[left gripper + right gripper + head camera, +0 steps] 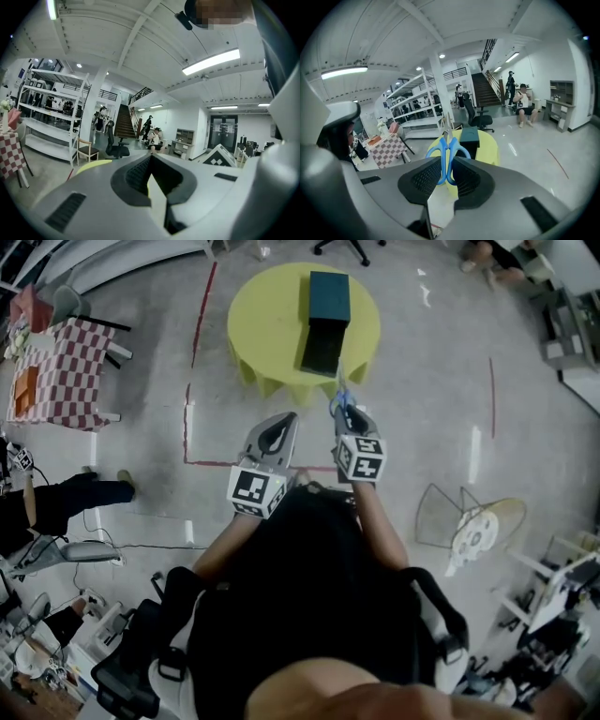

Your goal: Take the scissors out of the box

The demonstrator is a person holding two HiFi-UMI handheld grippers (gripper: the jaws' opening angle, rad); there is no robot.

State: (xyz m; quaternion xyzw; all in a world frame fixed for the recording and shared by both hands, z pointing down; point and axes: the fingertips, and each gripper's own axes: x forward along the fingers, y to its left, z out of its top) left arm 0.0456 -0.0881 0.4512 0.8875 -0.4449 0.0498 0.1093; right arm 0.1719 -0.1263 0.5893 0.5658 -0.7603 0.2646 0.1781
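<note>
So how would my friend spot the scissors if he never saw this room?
Find the round yellow table with the dark box on it, then look just in front of it, toward the person. The right tool is shut on the scissors. They have two bright blue handle loops pinched between the black pads, the only bright blue thing there.

Grey polished concrete floor, red tape lines; round yellow table at centre; red-white checkered table at left; white shelving rack; staircase at back; black office chair; white walls, ceiling strip light; dark double doors
</note>
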